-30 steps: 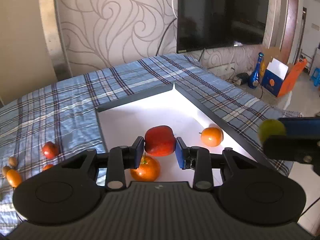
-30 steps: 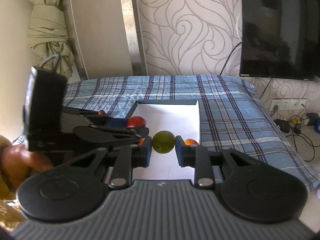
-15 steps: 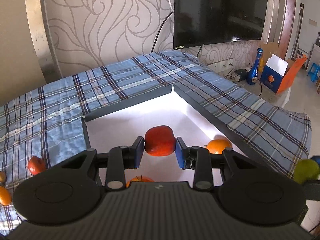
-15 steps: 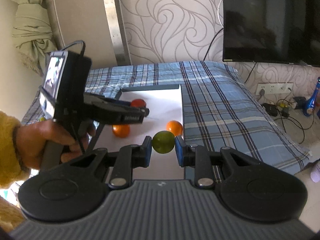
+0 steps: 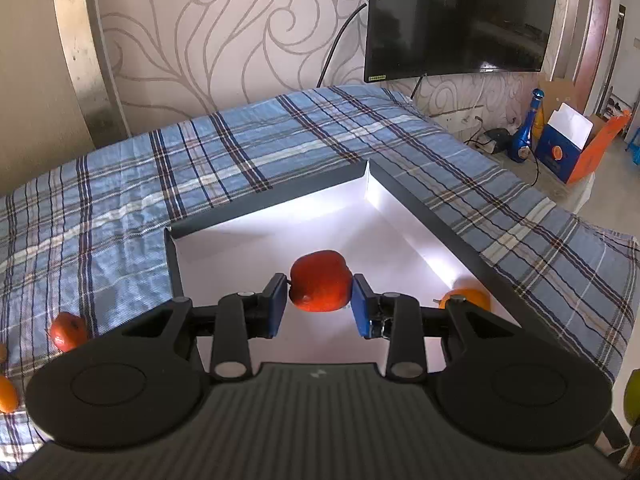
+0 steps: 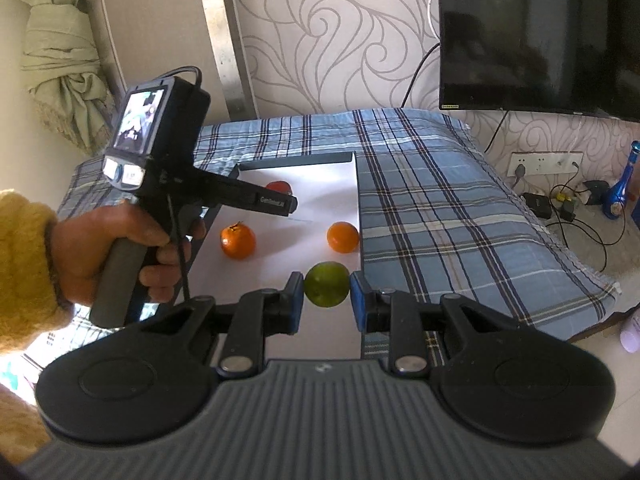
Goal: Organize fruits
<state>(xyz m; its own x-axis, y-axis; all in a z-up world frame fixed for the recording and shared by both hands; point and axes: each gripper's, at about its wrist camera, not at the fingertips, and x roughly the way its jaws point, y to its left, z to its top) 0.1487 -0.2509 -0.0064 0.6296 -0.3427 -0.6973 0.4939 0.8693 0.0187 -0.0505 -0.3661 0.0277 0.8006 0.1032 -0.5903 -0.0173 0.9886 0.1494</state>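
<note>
My left gripper (image 5: 319, 300) is shut on a red apple-like fruit (image 5: 320, 280), held over the white-floored tray (image 5: 280, 192) with dark walls. My right gripper (image 6: 326, 300) is shut on a green round fruit (image 6: 326, 289) above the tray's near end (image 6: 304, 160). In the right wrist view the left gripper (image 6: 286, 200) reaches over the tray, held by a hand in a yellow sleeve, the red fruit (image 6: 279, 186) at its tip. Two oranges lie in the tray, one left (image 6: 238, 241), one right (image 6: 343, 237). The right orange (image 5: 466, 298) is partly hidden behind my left gripper.
The tray sits on a blue plaid cloth (image 5: 240, 152). Loose fruit lies on the cloth at left: a red one (image 5: 68, 330) and an orange one (image 5: 7, 394). A TV (image 5: 456, 16) hangs on the wall. A blue bottle (image 5: 526, 136) and a box (image 5: 568, 148) stand on the floor.
The left gripper has carried the red fruit further over the tray toward its far end; the left orange has dropped out of its view. The right gripper keeps the green fruit nearly in place.
</note>
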